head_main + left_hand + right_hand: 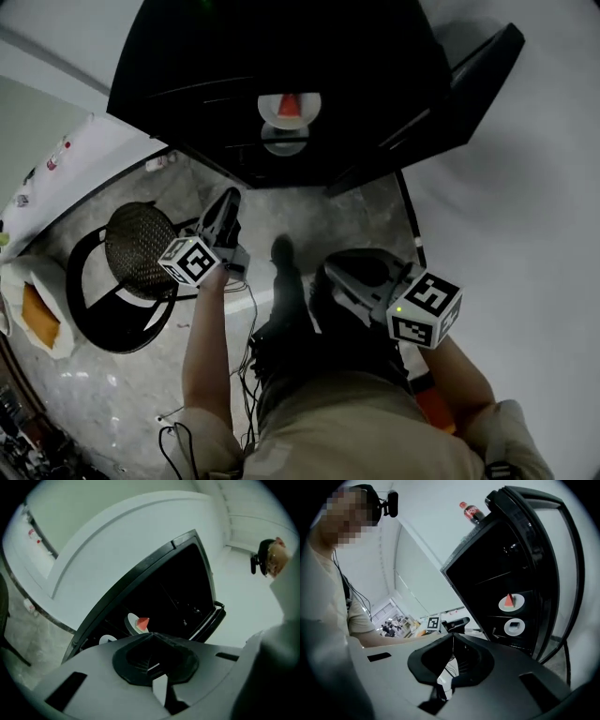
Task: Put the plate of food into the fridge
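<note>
You face 1 black fridge (281, 56) with its 1 door (441, 103) swung wide to your right. That leaves the shelves open to you, which is why both plates show from all 3 views. On the floor to your left stands 1 chair (136, 239) with a mesh seat, well clear of the fridge front, so it should not block your reach.

You hold 2 grippers, both level with the opening and aimed at it. The left gripper (151, 633) has its jaws closed tip to tip with nothing between them. The right gripper (453, 633) is the same, jaws together and empty.

Inside sit 2 white plates. The plate of food (510, 603), carrying 1 red wedge, rests on a shelf, and the lower plate (513, 626), with 1 dark item, is on the shelf just beneath. With the food shelved and your jaws free, I judge only the door is left. 1 cola bottle (472, 512) stands on the fridge top.
</note>
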`<state>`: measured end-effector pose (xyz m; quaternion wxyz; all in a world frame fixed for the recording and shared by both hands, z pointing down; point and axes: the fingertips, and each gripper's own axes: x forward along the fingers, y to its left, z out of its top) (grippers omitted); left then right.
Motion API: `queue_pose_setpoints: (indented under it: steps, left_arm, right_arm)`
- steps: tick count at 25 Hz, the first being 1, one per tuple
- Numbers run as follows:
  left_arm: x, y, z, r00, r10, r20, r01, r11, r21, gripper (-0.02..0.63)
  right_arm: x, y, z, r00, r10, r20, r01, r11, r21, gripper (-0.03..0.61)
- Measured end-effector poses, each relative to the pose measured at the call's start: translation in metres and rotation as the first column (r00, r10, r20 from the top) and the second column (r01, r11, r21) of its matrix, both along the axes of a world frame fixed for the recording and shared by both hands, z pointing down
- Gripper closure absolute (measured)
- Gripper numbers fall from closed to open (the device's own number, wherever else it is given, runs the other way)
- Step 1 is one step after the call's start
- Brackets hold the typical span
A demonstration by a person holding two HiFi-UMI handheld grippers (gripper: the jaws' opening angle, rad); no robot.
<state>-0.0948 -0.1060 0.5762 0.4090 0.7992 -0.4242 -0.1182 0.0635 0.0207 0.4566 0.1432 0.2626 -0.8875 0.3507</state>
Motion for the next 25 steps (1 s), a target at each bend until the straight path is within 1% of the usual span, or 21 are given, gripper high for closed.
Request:
queue_pose_setpoints:
  steps: [2,5,6,8,12,16,21,25]
  left_arm:
    - [-0.003,0.011,-0.015,0.996,0.055,0.066,-0.056,0.998,0.019,0.604]
    - [-0.002,0.021,-0.034,0.979,0.121,0.165,-0.130,0.990,0.049,0.604]
    - [-0.001,0.024,-0.037,0.973,0.136,0.188,-0.149,0.987,0.057,0.604]
    - [0.002,0.025,-0.046,0.966,0.152,0.208,-0.169,0.983,0.069,0.604]
    - [0.010,0.029,-0.059,0.961,0.166,0.223,-0.189,0.978,0.089,0.604]
    - [0.019,0.037,-0.075,0.941,0.183,0.283,-0.221,0.969,0.106,0.604]
    - [0.018,0.051,-0.091,0.913,0.150,0.380,-0.212,0.969,0.125,0.604]
    - [0.015,0.064,-0.105,0.903,0.126,0.411,-0.202,0.968,0.146,0.604]
  right_arm:
    - [-0.001,0.012,-0.008,1.000,-0.004,0.004,0.003,1.000,0.008,0.557]
    - [-0.006,0.023,-0.017,1.000,-0.010,0.012,0.010,1.000,0.008,0.557]
    - [-0.008,0.024,-0.020,1.000,-0.016,0.018,0.015,1.000,0.010,0.557]
    - [-0.013,0.026,-0.024,0.999,-0.034,0.023,0.034,0.999,0.020,0.557]
    - [-0.019,0.029,-0.031,0.997,-0.074,0.019,0.073,0.997,0.036,0.557]
    - [-0.023,0.034,-0.043,0.995,-0.102,0.022,0.101,0.993,0.064,0.557]
    - [-0.023,0.043,-0.054,0.992,-0.121,0.036,0.117,0.989,0.094,0.557]
    - [-0.022,0.051,-0.063,0.990,-0.129,0.047,0.123,0.986,0.113,0.557]
